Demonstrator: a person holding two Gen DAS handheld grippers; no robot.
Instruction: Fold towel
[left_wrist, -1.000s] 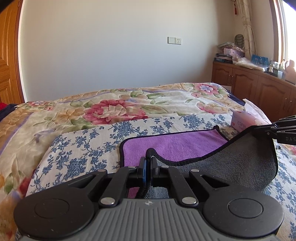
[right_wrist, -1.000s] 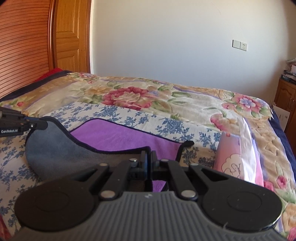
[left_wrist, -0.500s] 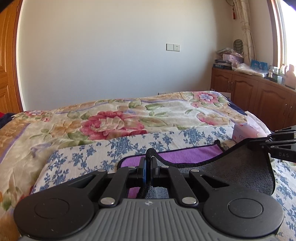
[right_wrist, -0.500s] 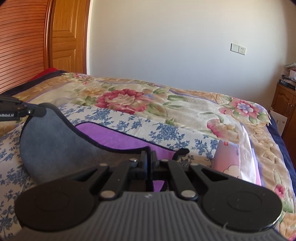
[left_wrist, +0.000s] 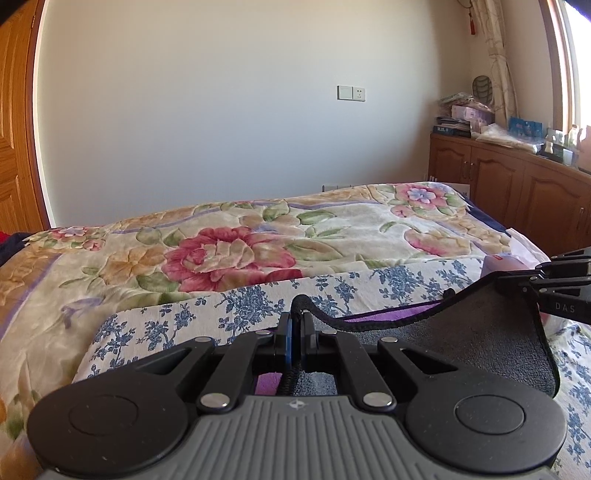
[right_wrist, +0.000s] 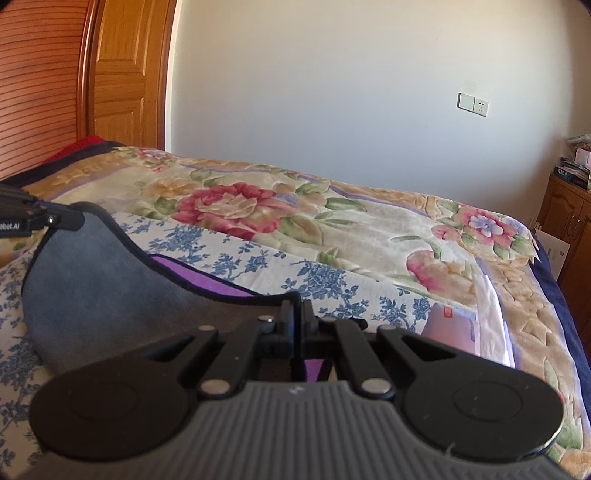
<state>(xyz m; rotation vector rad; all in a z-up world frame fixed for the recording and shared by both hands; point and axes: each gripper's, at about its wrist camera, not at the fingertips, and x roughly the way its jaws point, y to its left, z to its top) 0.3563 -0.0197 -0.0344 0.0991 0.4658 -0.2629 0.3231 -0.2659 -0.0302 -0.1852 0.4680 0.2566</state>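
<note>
The towel (left_wrist: 461, 343) is grey on one side and purple on the other, with a black hem. It lies on the blue-flowered sheet (left_wrist: 229, 306) of the bed. My left gripper (left_wrist: 295, 317) is shut on one near corner and holds it raised. My right gripper (right_wrist: 298, 310) is shut on the other near corner; it also shows at the right edge of the left wrist view (left_wrist: 517, 282). The grey side (right_wrist: 103, 273) sags between the two grippers, folded over the purple side (right_wrist: 207, 280). In the right wrist view the left gripper (right_wrist: 74, 218) shows at the left.
A floral quilt (left_wrist: 236, 254) covers the far bed. A pink tissue pack (right_wrist: 450, 328) lies at the right of the towel. A wooden cabinet (left_wrist: 517, 184) with clutter stands at the right wall. A wooden door (right_wrist: 125, 81) is at the left.
Both grippers have moved forward and lower with the towel corners. The grey side now covers most of the purple side, of which only a thin strip shows.
</note>
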